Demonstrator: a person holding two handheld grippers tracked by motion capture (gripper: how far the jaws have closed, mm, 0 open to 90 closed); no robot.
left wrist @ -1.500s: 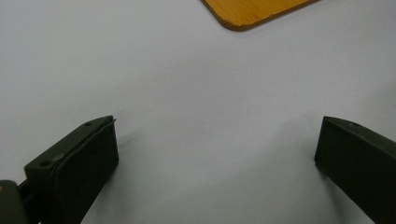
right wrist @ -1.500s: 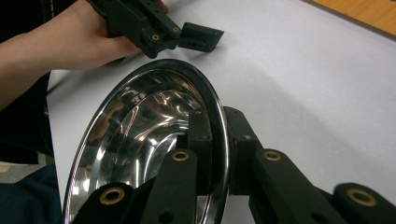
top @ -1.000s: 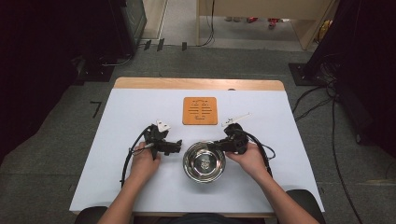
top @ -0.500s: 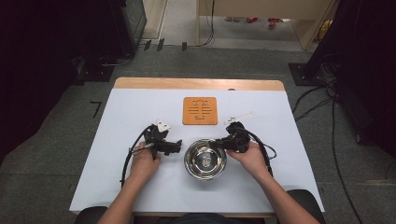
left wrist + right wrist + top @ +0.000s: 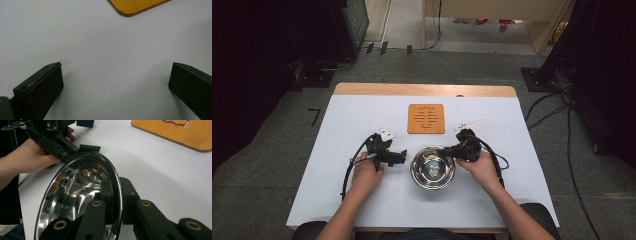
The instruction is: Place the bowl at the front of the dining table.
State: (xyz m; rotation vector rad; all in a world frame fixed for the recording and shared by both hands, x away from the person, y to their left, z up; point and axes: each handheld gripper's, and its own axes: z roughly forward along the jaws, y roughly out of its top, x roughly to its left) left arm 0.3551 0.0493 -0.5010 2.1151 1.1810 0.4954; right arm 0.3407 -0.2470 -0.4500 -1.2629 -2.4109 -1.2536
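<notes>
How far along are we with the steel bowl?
Grasp done: the right hand-held gripper is shut on the steel bowl, one jaw inside the rim, one outside. The left hand-held gripper is open over bare table. The bowl still sits short of the bamboo trivet; any move there remains.

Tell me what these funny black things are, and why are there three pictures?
A person sits at a white table and holds a hand tool with two black jaws in each hand. One camera looks down from above. Each tool also carries its own camera, which gives the other two pictures. The right gripper pinches the rim of a shiny metal bowl, one jaw inside and one outside. The left gripper is open over bare table and holds nothing. An orange wooden board lies behind the bowl.
</notes>
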